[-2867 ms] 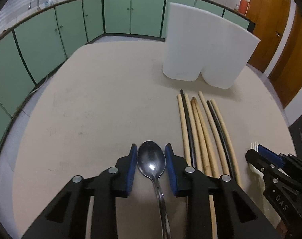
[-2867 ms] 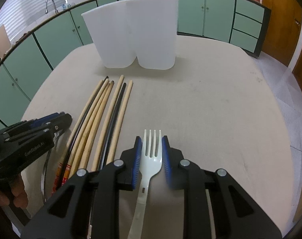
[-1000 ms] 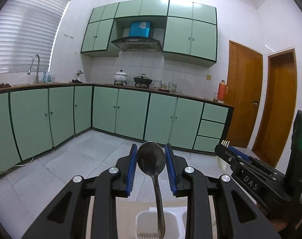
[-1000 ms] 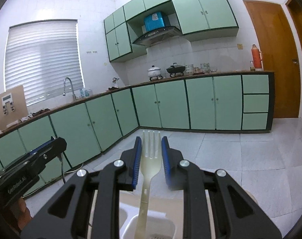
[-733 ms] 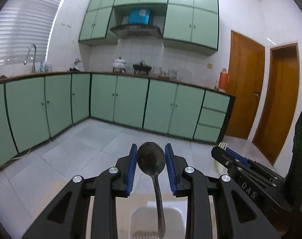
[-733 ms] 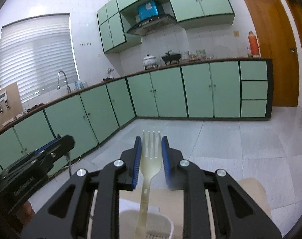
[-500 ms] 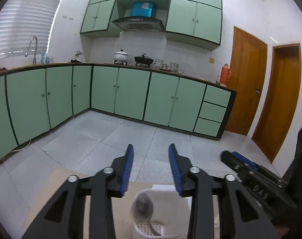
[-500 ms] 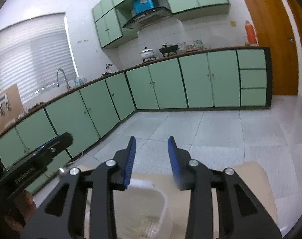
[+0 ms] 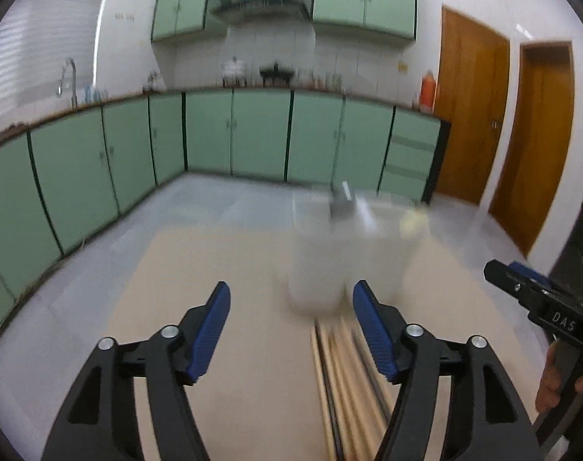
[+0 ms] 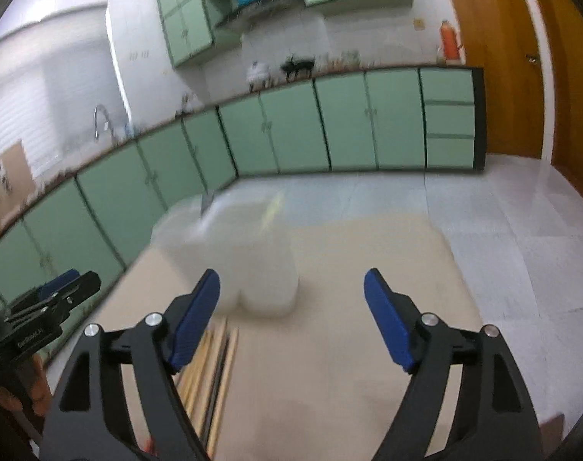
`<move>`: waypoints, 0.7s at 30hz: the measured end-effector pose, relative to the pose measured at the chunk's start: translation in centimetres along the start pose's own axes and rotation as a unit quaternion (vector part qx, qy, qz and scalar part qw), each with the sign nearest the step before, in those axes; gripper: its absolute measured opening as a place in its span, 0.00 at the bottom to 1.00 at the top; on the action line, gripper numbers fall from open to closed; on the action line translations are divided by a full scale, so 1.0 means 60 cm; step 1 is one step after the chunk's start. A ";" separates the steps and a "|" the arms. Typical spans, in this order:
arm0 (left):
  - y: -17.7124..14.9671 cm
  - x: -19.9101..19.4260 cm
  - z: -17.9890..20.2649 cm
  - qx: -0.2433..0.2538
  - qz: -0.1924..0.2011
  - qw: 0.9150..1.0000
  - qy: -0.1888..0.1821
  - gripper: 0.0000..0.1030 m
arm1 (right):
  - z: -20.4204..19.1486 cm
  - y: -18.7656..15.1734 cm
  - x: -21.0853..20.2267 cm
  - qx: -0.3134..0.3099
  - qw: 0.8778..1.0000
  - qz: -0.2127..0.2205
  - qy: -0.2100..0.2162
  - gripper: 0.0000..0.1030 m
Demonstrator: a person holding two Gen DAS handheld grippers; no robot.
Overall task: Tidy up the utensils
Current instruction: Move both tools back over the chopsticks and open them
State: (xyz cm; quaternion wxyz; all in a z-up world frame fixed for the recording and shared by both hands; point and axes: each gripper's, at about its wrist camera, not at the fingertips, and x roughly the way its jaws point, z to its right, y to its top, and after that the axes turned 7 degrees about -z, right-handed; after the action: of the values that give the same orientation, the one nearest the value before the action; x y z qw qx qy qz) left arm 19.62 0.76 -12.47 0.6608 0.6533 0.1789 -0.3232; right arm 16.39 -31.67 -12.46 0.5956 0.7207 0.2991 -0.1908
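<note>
A blurred white utensil holder [image 9: 345, 265] [image 10: 237, 265] stands on the beige table [image 9: 245, 365] ahead of both grippers. A metal spoon [image 9: 342, 198] [image 10: 206, 203] sticks up out of its left compartment and a pale plastic fork [image 9: 410, 222] [image 10: 273, 207] out of its right one. Several chopsticks [image 9: 345, 376] [image 10: 214, 361] lie side by side in front of the holder. My left gripper [image 9: 291, 330] is short of the holder, jaws opening with nothing between them. My right gripper [image 10: 293, 317] also has jaws opening and empty. Each gripper shows in the other's view, the right gripper [image 9: 537, 299] and the left gripper [image 10: 49, 299].
The table's far edge [image 10: 368, 223] runs just behind the holder, with grey floor tiles beyond. Green cabinets [image 9: 260, 134] line the far wall and wooden doors [image 9: 472, 107] stand at the right. A hand [image 9: 552, 376] holds the right gripper's handle.
Both grippers let go: the spoon and the fork dropped into the holder. Both jaws have spread wide, and both grippers have drawn back and down, so table and chopsticks are in view again.
</note>
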 end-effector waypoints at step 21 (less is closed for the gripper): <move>-0.227 -0.040 0.007 0.020 -0.131 0.991 -0.011 0.65 | -0.105 -0.255 -0.077 -0.079 0.986 -0.148 0.016 0.48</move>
State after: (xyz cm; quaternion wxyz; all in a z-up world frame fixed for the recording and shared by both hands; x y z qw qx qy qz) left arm 8.82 1.68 -21.05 0.6016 0.6334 0.2495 -0.4178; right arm 2.37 -24.81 -19.54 0.6111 0.6221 0.4258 -0.2413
